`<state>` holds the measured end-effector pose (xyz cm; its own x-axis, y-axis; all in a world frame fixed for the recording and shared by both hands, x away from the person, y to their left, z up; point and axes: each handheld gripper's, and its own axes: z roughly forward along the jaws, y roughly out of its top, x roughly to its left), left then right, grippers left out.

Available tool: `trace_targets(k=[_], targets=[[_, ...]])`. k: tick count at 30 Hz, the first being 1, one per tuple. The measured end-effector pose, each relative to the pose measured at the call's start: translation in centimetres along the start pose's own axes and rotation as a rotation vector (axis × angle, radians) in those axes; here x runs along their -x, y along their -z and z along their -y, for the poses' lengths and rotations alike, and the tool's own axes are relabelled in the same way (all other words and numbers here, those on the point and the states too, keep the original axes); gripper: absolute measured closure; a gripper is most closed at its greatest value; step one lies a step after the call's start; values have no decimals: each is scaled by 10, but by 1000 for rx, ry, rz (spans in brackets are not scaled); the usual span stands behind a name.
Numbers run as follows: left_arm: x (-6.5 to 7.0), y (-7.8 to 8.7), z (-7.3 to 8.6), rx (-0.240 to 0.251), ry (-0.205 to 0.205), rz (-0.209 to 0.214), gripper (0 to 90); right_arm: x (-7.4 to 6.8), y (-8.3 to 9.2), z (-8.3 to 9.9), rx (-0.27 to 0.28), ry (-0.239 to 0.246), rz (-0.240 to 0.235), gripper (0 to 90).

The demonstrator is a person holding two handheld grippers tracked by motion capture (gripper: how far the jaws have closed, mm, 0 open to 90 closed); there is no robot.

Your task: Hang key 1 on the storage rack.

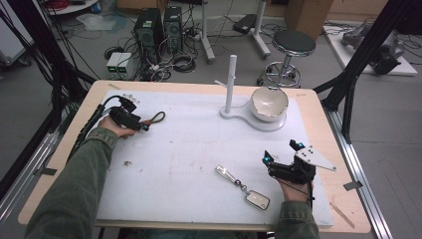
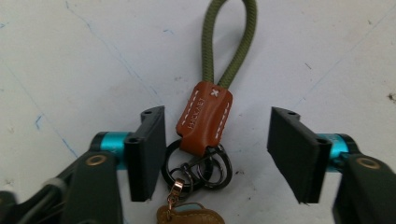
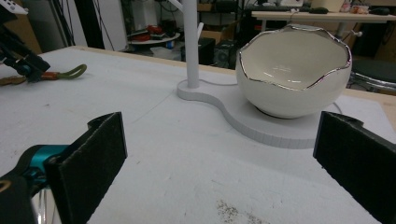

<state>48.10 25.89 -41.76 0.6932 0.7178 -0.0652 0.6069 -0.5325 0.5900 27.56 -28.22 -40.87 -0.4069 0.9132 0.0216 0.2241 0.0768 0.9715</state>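
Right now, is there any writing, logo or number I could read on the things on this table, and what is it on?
Brown leather tab on the green cord keychain: a stamped word runs along it, too small and blurred to read.
Same tab: a white stitched "x" near its top.
White bowl, white stand and second keychain: no writing visible.

I note both forearms wear olive-green long sleeves (image 1: pixel 74 189), cuffs loose at the wrists. The left gripper (image 1: pixel 144 127) has a black body with black cables bundled off its rear. In the left gripper view its jaws are flat matte-black blocks, each with small screw holes on top, mounted on teal anodised cylinders; brass-coloured rivets sit on the dark linkage arms below. The right gripper (image 1: pixel 281 152) is black too, with teal accents near the fingertips and a pale grey three-cornered plate (image 1: pixel 314 158) dotted with dark holes. Its pads (image 3: pixel 93 158) look coarse and felt-like.
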Motion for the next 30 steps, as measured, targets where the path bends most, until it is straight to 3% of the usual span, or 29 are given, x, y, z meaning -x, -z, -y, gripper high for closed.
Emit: trace_targets(k=[2,4,10,14,16,19,30], targets=[[0,0,0,-7,-6,1,430,0,0,0,0,-2,0,15],[-1,-3,1,-23,-17,-8,550,0,0,0,-1,-3,0,15],[-2,-4,1,-19,-27,-29,665,1,0,0,1,0,1,15],[-3,-3,1,-14,-25,-19,695,1,0,0,3,1,0,15],[-5,-2,2,-7,8,9,714,1,0,0,2,-1,-2,15],[-6,-1,2,-11,2,21,724,1,0,0,1,-1,-1,15],[-9,23,-1,59,7,30,735,2,1,0,8,-9,-1,15]])
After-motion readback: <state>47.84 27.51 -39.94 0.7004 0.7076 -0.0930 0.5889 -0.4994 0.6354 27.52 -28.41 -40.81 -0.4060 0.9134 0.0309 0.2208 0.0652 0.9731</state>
